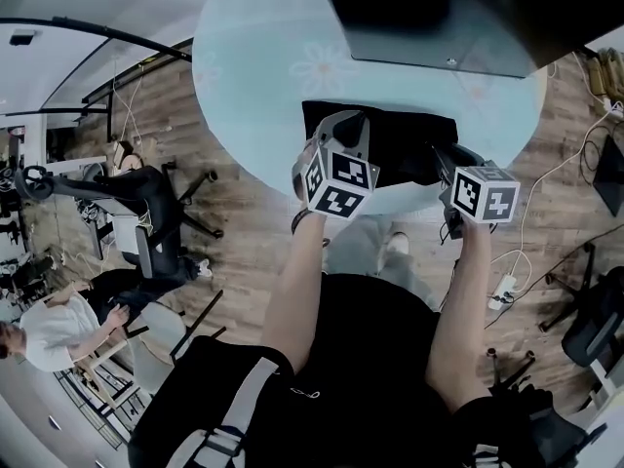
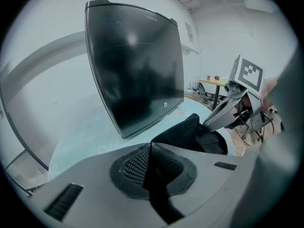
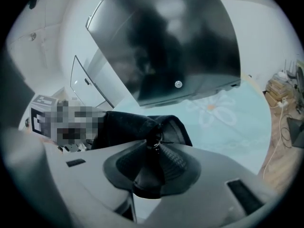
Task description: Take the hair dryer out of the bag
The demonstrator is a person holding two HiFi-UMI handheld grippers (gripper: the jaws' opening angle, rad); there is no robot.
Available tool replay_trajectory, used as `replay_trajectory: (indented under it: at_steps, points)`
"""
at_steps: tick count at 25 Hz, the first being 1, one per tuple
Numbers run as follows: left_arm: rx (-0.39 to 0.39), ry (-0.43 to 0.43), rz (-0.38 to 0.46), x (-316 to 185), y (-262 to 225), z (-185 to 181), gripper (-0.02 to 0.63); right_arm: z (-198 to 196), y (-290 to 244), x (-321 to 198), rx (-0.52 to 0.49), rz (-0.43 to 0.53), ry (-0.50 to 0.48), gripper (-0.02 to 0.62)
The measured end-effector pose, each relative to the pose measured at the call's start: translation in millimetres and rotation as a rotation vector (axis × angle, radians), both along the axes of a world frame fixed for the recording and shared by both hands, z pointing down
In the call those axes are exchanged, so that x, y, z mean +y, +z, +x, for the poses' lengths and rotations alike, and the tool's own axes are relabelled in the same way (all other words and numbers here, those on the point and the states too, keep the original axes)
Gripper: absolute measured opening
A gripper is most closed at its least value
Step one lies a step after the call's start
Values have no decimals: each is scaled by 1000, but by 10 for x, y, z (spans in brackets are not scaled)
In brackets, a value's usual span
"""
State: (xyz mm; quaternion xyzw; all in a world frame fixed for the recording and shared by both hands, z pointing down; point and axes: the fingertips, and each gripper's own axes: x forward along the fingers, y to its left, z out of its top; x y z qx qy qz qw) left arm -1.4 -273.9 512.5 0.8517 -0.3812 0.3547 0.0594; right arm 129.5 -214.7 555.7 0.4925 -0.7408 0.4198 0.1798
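A black fabric bag [image 1: 409,144] lies at the near edge of a round pale table [image 1: 244,86]. No hair dryer shows in any view. My left gripper [image 1: 343,127] is at the bag's left end. In the left gripper view its jaws [image 2: 149,146] are shut, with black fabric of the bag [image 2: 190,134] running straight off the tips. My right gripper [image 1: 436,151] is at the bag's right side. Its jaws [image 3: 154,145] stand slightly apart, and a black pull with a small metal ring [image 3: 155,144] from the bag [image 3: 128,127] lies between the tips.
A large black monitor [image 1: 439,18] stands on the table just behind the bag. A person [image 1: 58,330] sits at the left beside office chairs [image 1: 156,213]. Cables and a power strip [image 1: 505,291] lie on the wooden floor at the right.
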Motion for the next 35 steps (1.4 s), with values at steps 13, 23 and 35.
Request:
replay_trajectory:
  at_steps: [13, 23, 35]
  points:
    - [44, 115, -71, 125, 129, -20, 17, 4, 332, -271, -25, -57, 112, 130]
    - [123, 191, -163, 285, 109, -201, 84, -62, 400, -392, 26, -77, 114, 54]
    - [229, 22, -222, 381, 128, -911, 158, -32, 416, -404, 47, -112, 127, 43]
